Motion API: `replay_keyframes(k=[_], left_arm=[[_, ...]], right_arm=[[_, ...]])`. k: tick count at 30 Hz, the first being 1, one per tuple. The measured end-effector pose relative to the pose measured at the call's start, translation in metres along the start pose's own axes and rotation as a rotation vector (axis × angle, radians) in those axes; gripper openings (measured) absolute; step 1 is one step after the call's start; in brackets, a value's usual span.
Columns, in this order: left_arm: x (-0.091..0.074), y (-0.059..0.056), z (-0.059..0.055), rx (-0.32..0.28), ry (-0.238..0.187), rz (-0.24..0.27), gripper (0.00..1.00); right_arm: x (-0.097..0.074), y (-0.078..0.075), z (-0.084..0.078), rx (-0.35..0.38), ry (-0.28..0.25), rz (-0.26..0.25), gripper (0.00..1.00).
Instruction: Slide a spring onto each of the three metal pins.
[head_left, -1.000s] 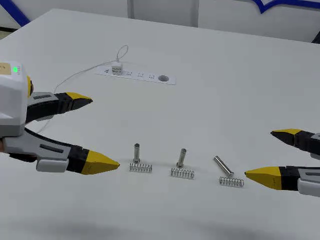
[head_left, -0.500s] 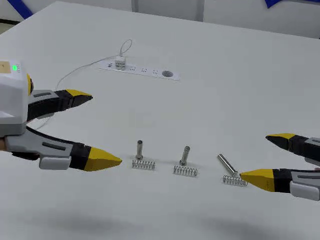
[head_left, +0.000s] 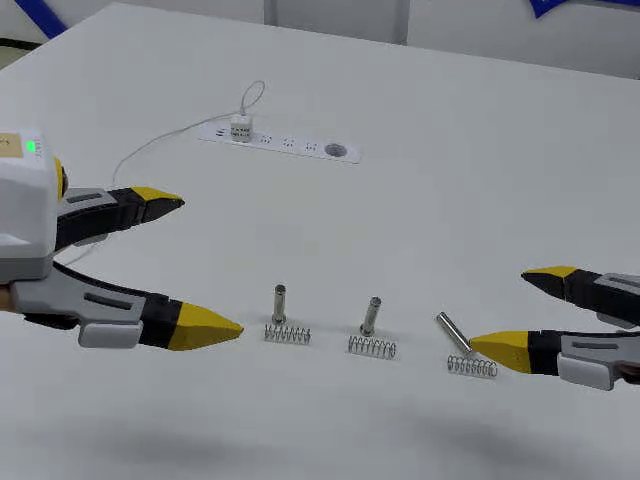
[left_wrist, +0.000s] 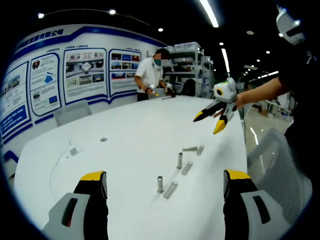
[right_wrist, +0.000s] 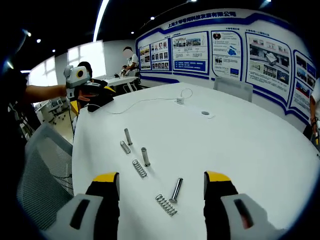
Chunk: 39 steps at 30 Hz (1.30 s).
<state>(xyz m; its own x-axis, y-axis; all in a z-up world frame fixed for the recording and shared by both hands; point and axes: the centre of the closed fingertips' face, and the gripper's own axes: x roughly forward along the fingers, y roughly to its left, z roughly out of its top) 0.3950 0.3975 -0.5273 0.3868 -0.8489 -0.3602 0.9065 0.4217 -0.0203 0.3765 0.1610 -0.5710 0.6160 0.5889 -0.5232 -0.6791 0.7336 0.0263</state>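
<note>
Left gripper hanging with jaws wide apart, right gripper also released beside the third pin lying flat, two pins standing upright, springs resting before them.

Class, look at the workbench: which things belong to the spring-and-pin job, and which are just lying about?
Job: left pin, middle pin, right pin, left spring, middle spring, right spring.
Lying about: power strip, plug.
</note>
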Motion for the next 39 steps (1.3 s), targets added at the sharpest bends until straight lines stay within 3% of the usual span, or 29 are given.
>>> replay_keyframes(k=[5,12,23,28,35,39], left_arm=[[0.0,-0.002,-0.003,0.0,0.009,-0.001,0.99],[-0.004,0.002,-0.01,-0.014,0.013,0.015,0.99],[-0.001,0.0,-0.016,-0.035,0.015,0.011,0.99],[0.0,-0.001,-0.018,-0.029,0.021,0.008,0.99],[-0.002,0.001,-0.017,-0.043,0.006,0.015,0.99],[-0.004,0.003,-0.018,-0.052,0.001,0.027,0.99]], right_arm=[[0.01,0.0,-0.004,-0.005,0.018,0.006,0.67],[0.02,-0.013,-0.01,0.022,0.042,-0.037,0.61],[0.032,-0.015,-0.021,0.039,0.08,-0.033,0.54],[0.038,-0.021,-0.027,0.075,0.105,-0.069,0.51],[0.045,-0.023,-0.032,0.119,0.128,-0.058,0.45],[0.051,-0.018,-0.037,0.164,0.162,-0.018,0.4]])
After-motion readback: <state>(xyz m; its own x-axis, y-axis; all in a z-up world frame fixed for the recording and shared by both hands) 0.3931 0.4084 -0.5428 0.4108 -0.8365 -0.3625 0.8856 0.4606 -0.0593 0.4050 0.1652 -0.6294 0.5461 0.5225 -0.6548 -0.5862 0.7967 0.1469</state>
